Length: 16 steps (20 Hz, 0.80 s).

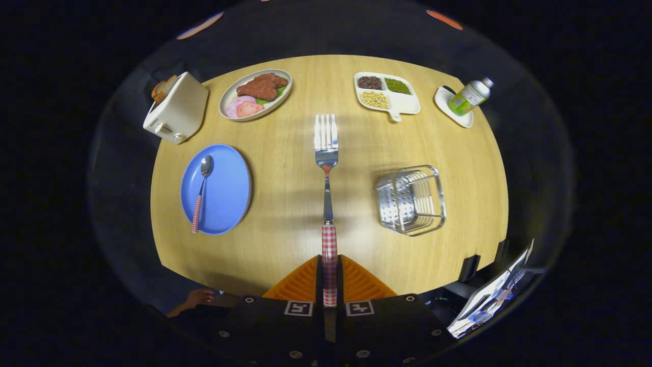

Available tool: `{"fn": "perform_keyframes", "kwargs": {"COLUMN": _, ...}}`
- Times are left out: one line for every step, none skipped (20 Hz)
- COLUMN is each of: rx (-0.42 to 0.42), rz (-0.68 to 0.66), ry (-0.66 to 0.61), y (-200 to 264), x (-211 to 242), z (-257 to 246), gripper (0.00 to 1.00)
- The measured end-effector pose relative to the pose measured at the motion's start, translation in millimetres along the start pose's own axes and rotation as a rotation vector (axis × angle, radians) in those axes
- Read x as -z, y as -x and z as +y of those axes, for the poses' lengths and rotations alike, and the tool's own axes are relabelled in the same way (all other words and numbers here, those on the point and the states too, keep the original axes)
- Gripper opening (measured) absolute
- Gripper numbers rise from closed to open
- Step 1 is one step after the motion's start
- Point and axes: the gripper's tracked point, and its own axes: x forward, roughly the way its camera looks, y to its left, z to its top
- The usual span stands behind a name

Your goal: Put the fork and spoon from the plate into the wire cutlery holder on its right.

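The tool (329,278) is closed on the checked handle of the fork (326,153), both fingers pressing against the handle from either side, so that the fork stands out straight ahead of them with its tines pointing away over the round wooden tabletop (285,188). The fork is held above the tabletop, roughly midway between the blue plate (226,188) to the left and the wire cutlery holder (411,200) to the right. The spoon (201,191) lies on the blue plate, its bowl toward the far side and its checked handle toward the near rim. The wire cutlery holder stands on the tabletop, well apart from the plate, and nothing can be seen inside it. Beyond the plate sits a white toaster (175,109) with slices of bread (163,89) in its slots, and next to it an oval dish of meat and sliced ham (256,93). On the far right side a white divided dish (387,94) holds beans and pulses in its compartments, and further right a green-labelled bottle (469,97) rests tilted on a small white saucer (448,104). A person's hand (198,298) shows near the tabletop's near edge, left of the tool.
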Motion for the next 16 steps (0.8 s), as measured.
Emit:
{"fn": "perform_keyframes", "kwargs": {"rx": 0.012, "rz": 0.001, "ry": -0.008, "y": 1.2, "x": 2.8, "z": -15.8, "gripper": 0.09}}
{"fn": "perform_keyframes", "kwargs": {"rx": 0.02, "rz": 0.008, "ry": -0.009, "y": 1.7, "x": 6.1, "z": -31.2, "gripper": 0.09}}
{"fn": "perform_keyframes", "kwargs": {"rx": 0.023, "rz": 0.011, "ry": -0.018, "y": 0.7, "x": 7.0, "z": -42.7, "gripper": 0.09}}
{"fn": "perform_keyframes", "kwargs": {"rx": 0.024, "rz": 0.025, "ry": -0.023, "y": -1.1, "x": 10.3, "z": -53.9, "gripper": 0.09}}
{"fn": "perform_keyframes", "kwargs": {"rx": 0.025, "rz": 0.035, "ry": -0.033, "y": -3.2, "x": 12.9, "z": -62.7, "gripper": 0.09}}
{"fn": "perform_keyframes", "kwargs": {"rx": 0.022, "rz": 0.04, "ry": -0.034, "y": -6.5, "x": 13.8, "z": -69.2, "gripper": 0.09}}
{"fn": "perform_keyframes", "kwargs": {"rx": 0.02, "rz": 0.052, "ry": -0.031, "y": -9.9, "x": 17.1, "z": -75.6, "gripper": 0.09}}
{"fn": "perform_keyframes", "kwargs": {"rx": 0.018, "rz": 0.062, "ry": -0.026, "y": -13.3, "x": 19.3, "z": -80.5, "gripper": 0.09}}
{"fn": "perform_keyframes", "kwargs": {"rx": 0.013, "rz": 0.074, "ry": -0.02, "y": -17.2, "x": 22.9, "z": -84.1, "gripper": 0.09}}
{"fn": "perform_keyframes", "kwargs": {"rx": 0.006, "rz": 0.088, "ry": -0.013, "y": -19.7, "x": 26.5, "z": -87.2, "gripper": 0.09}}
{"fn": "perform_keyframes", "kwargs": {"rx": -0.005, "rz": 0.101, "ry": -0.006, "y": -21.4, "x": 29.7, "z": -88.6, "gripper": 0.09}}
{"fn": "perform_keyframes", "kwargs": {"rx": -0.015, "rz": 0.11, "ry": 0.002, "y": -22.5, "x": 32.0, "z": -89.7, "gripper": 0.09}}
{"fn": "perform_keyframes", "kwargs": {"rx": -0.017, "rz": 0.117, "ry": 0.01, "y": -23.9, "x": 33.5, "z": -92.5, "gripper": 0.09}}
{"fn": "perform_keyframes", "kwargs": {"rx": -0.017, "rz": 0.126, "ry": 0.02, "y": -25.2, "x": 36.0, "z": -95.3, "gripper": 0.09}}
{"fn": "perform_keyframes", "kwargs": {"rx": -0.019, "rz": 0.13, "ry": 0.024, "y": -27.7, "x": 37.2, "z": -97.5, "gripper": 0.09}}
{"fn": "perform_keyframes", "kwargs": {"rx": -0.023, "rz": 0.139, "ry": 0.024, "y": -29.3, "x": 38.5, "z": -97.7, "gripper": 0.09}}
